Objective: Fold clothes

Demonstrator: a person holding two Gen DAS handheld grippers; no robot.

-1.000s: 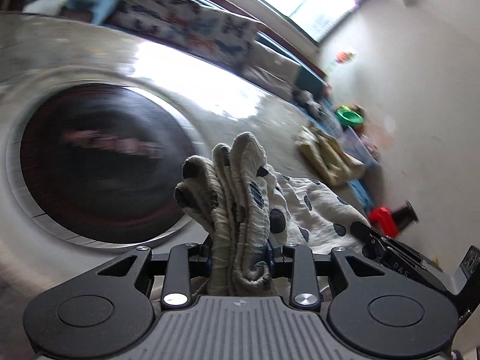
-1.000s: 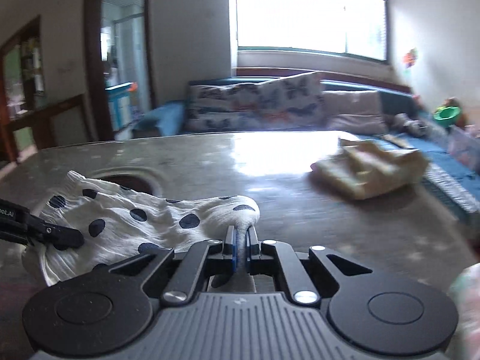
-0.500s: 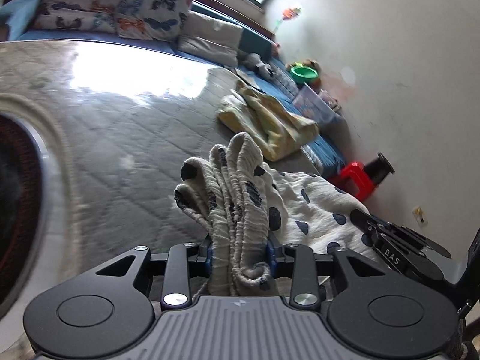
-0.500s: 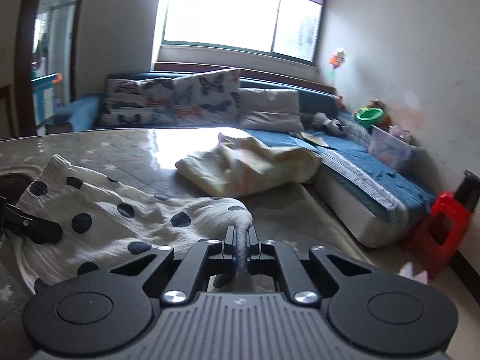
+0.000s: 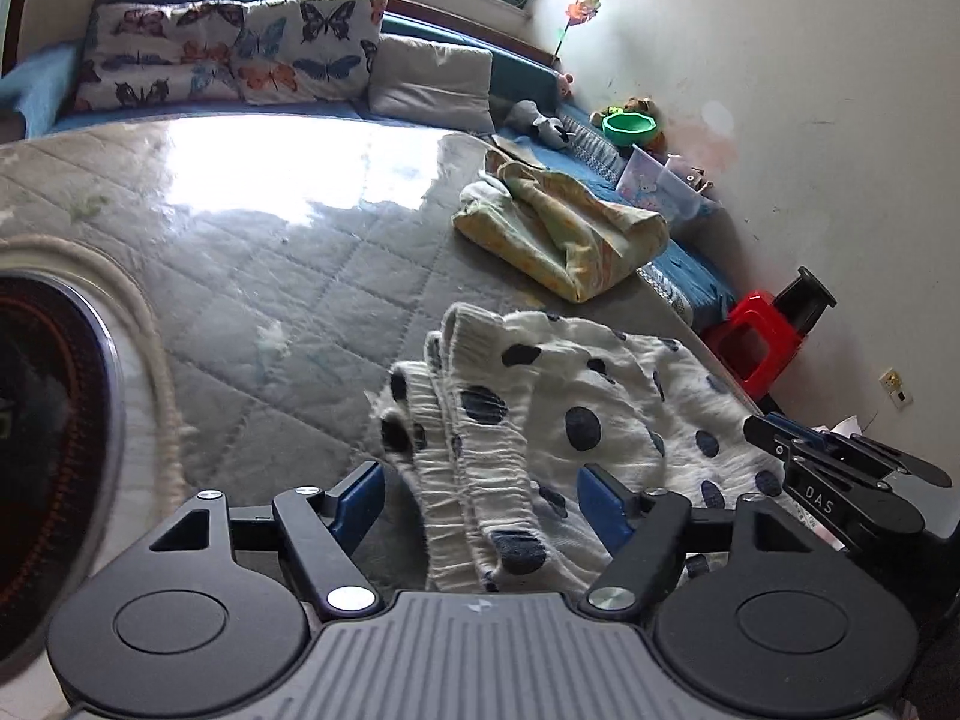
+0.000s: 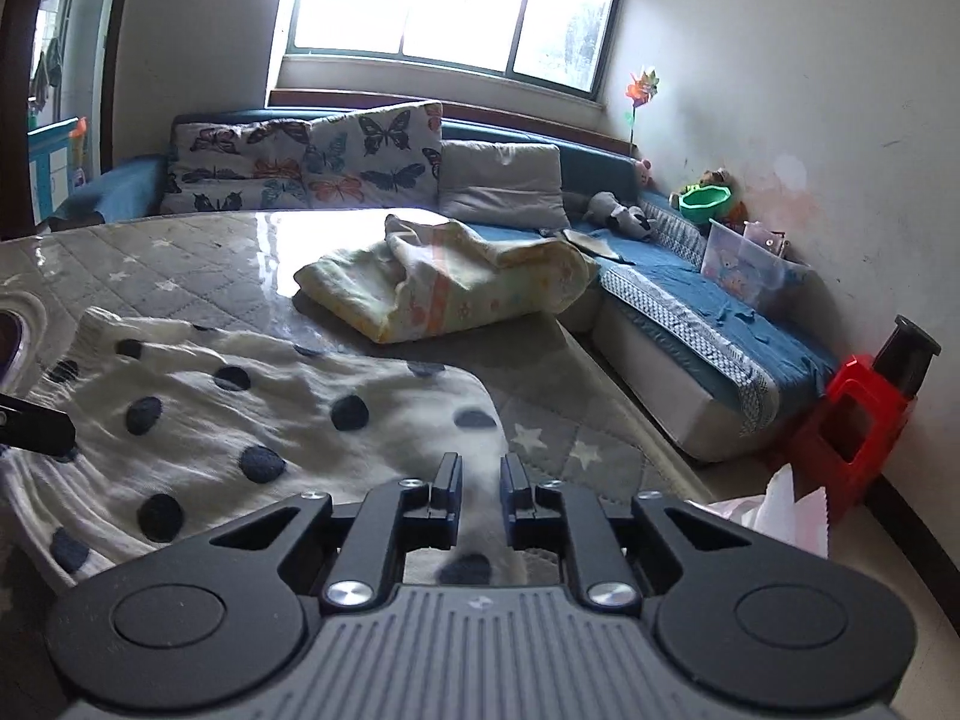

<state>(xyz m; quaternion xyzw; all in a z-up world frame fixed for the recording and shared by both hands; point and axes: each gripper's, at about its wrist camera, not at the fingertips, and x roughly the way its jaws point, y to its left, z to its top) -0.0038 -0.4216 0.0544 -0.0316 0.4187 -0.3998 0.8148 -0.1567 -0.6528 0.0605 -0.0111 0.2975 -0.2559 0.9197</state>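
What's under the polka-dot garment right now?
The polka-dot garment lies spread on the grey quilted table cover, which shows all around it. Whatever sits beneath the cloth itself is covered. Its elastic waistband lies loose between the left gripper's opened jaws.

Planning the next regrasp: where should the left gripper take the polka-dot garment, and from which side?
Grip the gathered elastic band of the polka-dot garment. It lies bunched in ridges between the left gripper's open blue pads, which have just been opening. Come in low from the near table edge, where the folds stack thick enough to pinch.
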